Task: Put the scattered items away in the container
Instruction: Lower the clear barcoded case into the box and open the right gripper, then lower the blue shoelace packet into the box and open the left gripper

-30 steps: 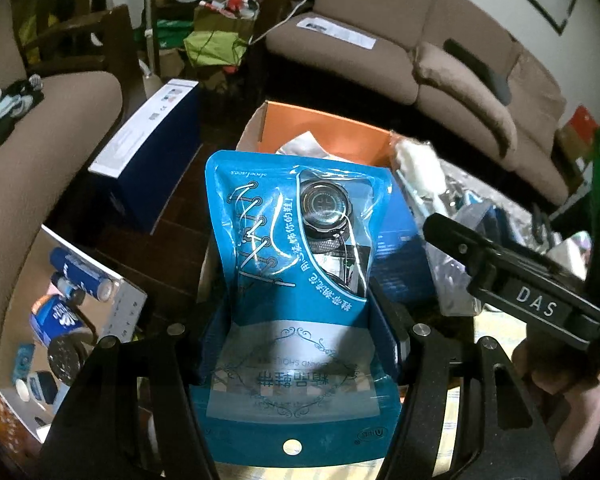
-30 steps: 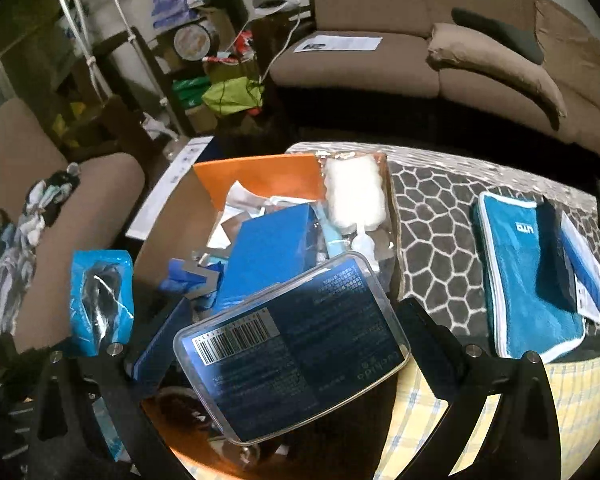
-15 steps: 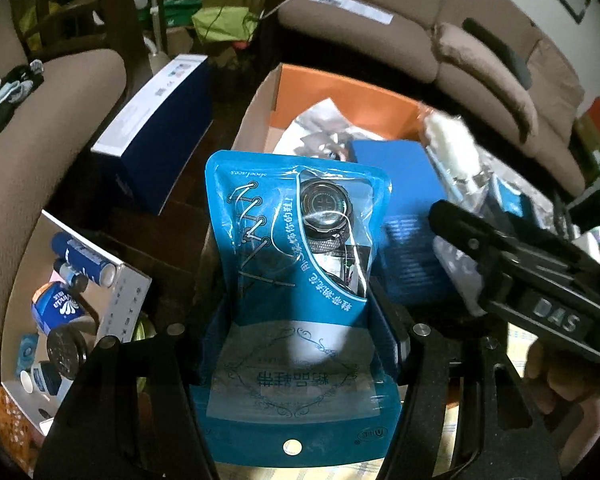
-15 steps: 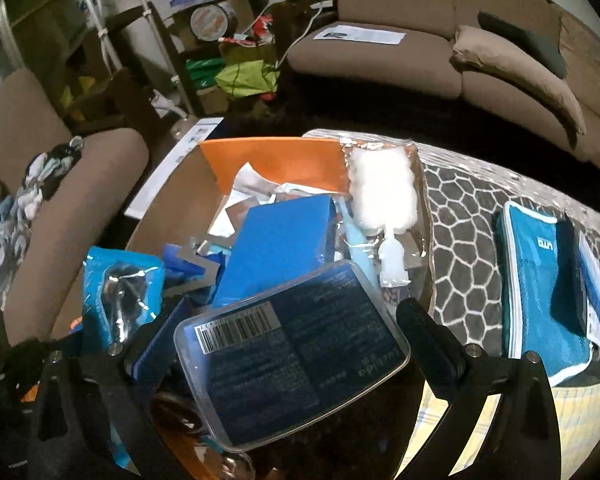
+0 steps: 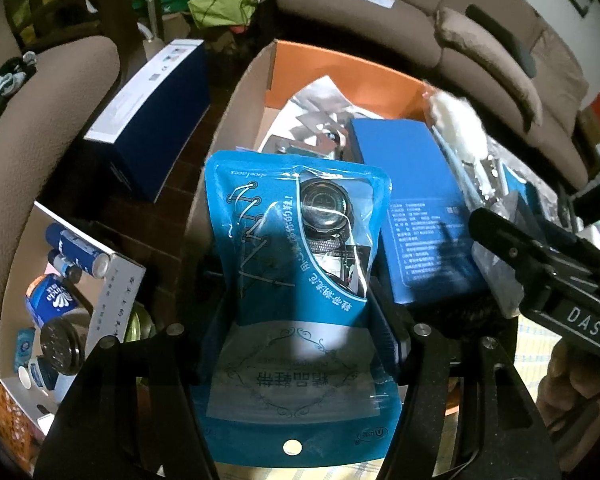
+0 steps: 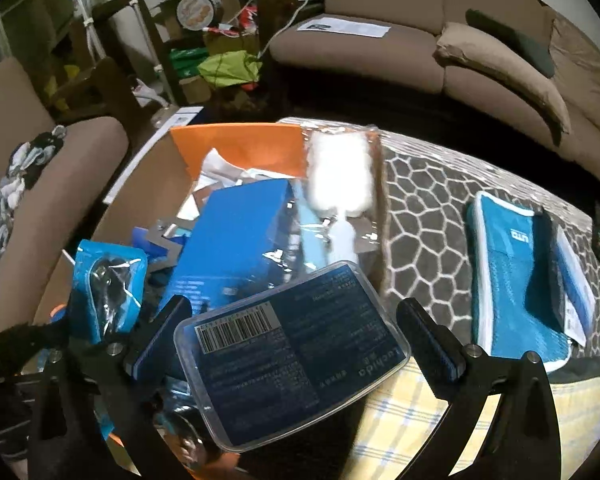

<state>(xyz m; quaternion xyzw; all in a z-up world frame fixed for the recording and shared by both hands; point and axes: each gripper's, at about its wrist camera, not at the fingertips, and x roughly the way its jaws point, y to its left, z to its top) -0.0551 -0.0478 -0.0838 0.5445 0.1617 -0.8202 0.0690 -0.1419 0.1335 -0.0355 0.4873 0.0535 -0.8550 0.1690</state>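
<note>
My left gripper (image 5: 300, 320) is shut on a blue shoelace pouch (image 5: 296, 280) and holds it above the near left part of the orange cardboard box (image 5: 340, 64). My right gripper (image 6: 292, 336) is shut on a clear flat case with a dark label (image 6: 292, 360), held over the box's near right corner (image 6: 236, 144). The pouch also shows in the right wrist view (image 6: 108, 284), and the right gripper's finger in the left wrist view (image 5: 540, 264). The box holds a blue carton (image 6: 236, 236), papers and a white fluffy packet (image 6: 340, 176).
A teal mesh pouch (image 6: 512, 280) lies on the hexagon-patterned mat (image 6: 420, 208) at the right. A dark blue box (image 5: 156, 116) and an open box of bottles (image 5: 60, 280) stand left of the container. Sofas ring the area.
Both grippers have moved forward over the orange box with their items still held. The box now looks nearer and lower in both views.
</note>
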